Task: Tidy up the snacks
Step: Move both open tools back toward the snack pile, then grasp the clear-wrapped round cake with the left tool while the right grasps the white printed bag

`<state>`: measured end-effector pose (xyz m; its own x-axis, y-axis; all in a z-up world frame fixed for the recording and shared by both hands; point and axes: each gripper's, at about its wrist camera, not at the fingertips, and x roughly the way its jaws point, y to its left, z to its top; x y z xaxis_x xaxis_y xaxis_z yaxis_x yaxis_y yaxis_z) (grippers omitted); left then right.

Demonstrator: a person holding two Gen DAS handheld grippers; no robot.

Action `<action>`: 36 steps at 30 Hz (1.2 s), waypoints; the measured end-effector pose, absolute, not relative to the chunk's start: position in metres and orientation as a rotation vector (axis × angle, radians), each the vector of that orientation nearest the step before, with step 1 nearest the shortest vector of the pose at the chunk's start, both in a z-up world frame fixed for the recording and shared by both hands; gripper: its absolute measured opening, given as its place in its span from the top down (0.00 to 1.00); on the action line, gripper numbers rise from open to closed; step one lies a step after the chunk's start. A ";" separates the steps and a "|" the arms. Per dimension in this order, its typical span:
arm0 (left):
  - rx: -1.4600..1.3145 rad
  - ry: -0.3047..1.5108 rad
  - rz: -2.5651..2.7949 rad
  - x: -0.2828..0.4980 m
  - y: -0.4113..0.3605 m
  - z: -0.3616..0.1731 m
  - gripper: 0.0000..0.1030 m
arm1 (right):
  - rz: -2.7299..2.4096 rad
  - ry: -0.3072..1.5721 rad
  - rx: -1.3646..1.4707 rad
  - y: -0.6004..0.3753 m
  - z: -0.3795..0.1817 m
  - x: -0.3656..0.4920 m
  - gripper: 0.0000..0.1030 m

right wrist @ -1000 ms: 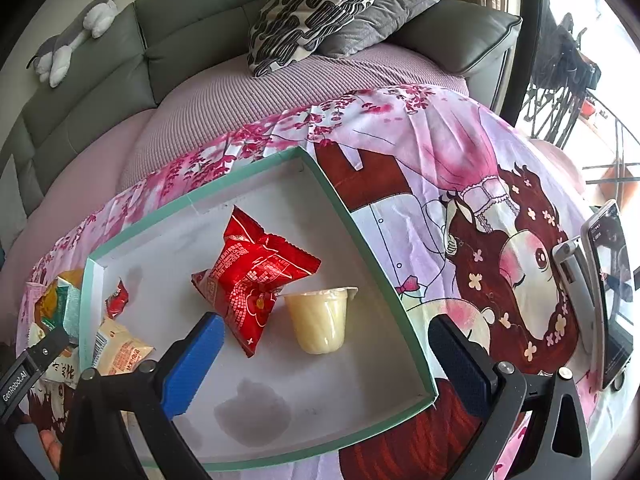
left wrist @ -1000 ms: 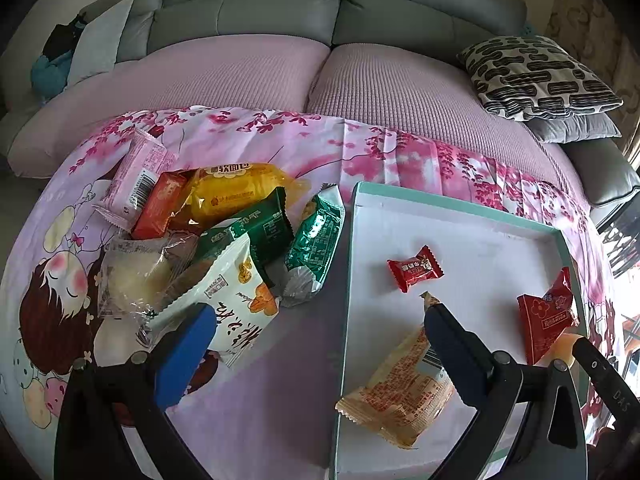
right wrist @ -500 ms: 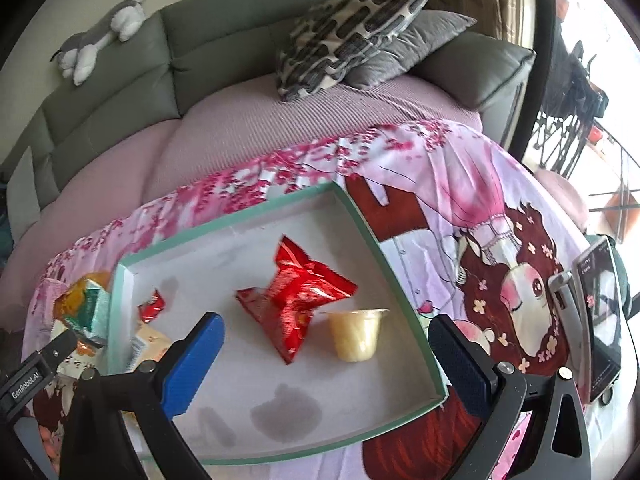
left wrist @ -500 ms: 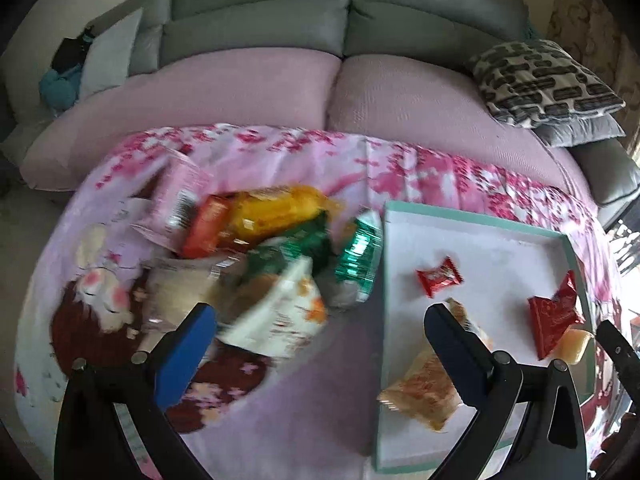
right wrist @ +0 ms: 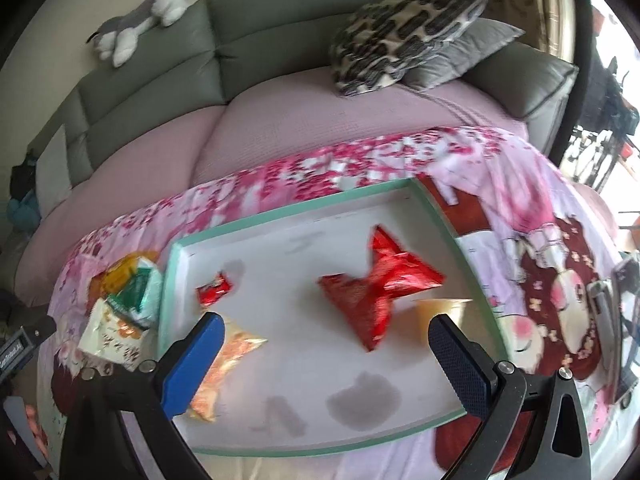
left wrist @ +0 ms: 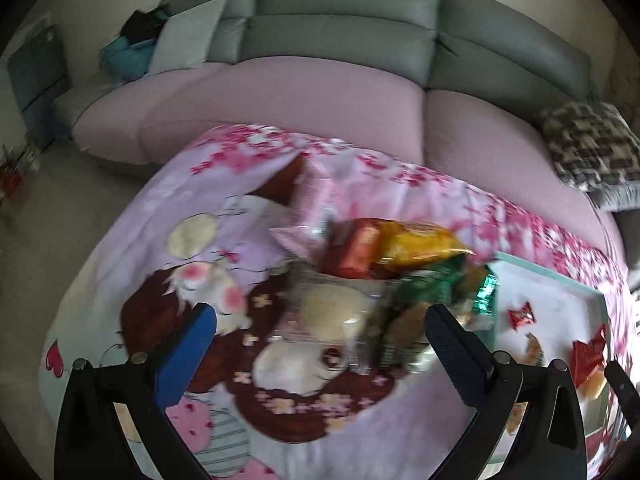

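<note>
Snacks [left wrist: 384, 276] lie heaped on a cartoon-print cloth [left wrist: 168, 208], just left of a teal-rimmed tray [right wrist: 440, 216]. We see our left gripper [left wrist: 320, 344] above the heap, fingers spread wide and empty; a clear-wrapped bun [left wrist: 328, 312] shows between them, with green packets [left wrist: 436, 284] by the right finger. Our right gripper [right wrist: 324, 348] hangs over the tray, also wide and empty. A red bag [right wrist: 376, 292] lies between its fingers, a jelly cup [right wrist: 440, 312] by the right finger, an orange packet [right wrist: 224, 364] touching or under the left one.
</note>
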<state>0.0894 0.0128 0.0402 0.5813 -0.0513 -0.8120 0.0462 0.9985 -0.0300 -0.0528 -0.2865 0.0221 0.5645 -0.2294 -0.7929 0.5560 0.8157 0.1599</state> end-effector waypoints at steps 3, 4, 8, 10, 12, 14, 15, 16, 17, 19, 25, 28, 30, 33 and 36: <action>-0.026 0.954 -0.017 0.091 0.030 0.038 0.00 | -0.422 0.866 0.423 -0.271 0.019 -0.044 0.00; -0.037 0.954 -0.009 0.091 0.036 0.038 0.00 | -0.404 0.869 0.423 -0.266 0.018 -0.040 0.00; -0.081 0.952 0.008 0.092 0.055 0.038 0.00 | -0.309 0.889 0.424 -0.240 0.013 -0.025 0.00; -0.094 0.953 0.018 0.092 0.062 0.038 0.00 | -0.280 0.898 0.429 -0.229 0.010 -0.019 0.00; -0.104 0.950 0.030 0.092 0.070 0.038 0.00 | -0.259 0.905 0.424 -0.220 0.009 -0.014 0.00; -0.119 0.946 0.041 0.092 0.078 0.039 0.00 | -0.238 0.910 0.408 -0.211 0.008 -0.009 0.00; -0.128 0.945 0.045 0.092 0.081 0.039 0.00 | -0.227 0.910 0.399 -0.205 0.009 -0.006 0.00; -0.142 0.945 0.048 0.093 0.086 0.038 0.00 | -0.216 0.907 0.390 -0.201 0.009 -0.003 0.00; -0.152 0.946 0.049 0.093 0.088 0.038 0.00 | -0.201 0.904 0.379 -0.195 0.009 0.001 0.00; -0.171 0.950 0.049 0.094 0.092 0.035 0.00 | -0.165 0.898 0.355 -0.183 0.009 0.008 0.00; -0.207 0.963 0.021 0.098 0.092 0.027 0.00 | -0.082 0.919 0.302 -0.151 -0.003 0.027 0.00; -0.227 0.974 -0.014 0.103 0.088 0.019 0.00 | -0.047 0.916 0.263 -0.137 -0.007 0.033 0.00; -0.238 0.993 -0.037 0.106 0.084 0.012 0.00 | -0.027 0.912 0.245 -0.130 -0.009 0.037 0.00; -0.269 1.029 -0.087 0.113 0.078 0.000 0.00 | 0.005 0.914 0.228 -0.125 -0.015 0.042 0.00; -0.259 1.061 -0.121 0.118 0.071 -0.008 0.00 | 0.026 0.913 0.201 -0.119 -0.020 0.048 0.01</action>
<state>0.1181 0.0710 -0.0075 0.4848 -0.2224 -0.8459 -0.0262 0.9630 -0.2682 0.0475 -0.1193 -0.0204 0.6122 0.1076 -0.7833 0.0634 0.9808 0.1842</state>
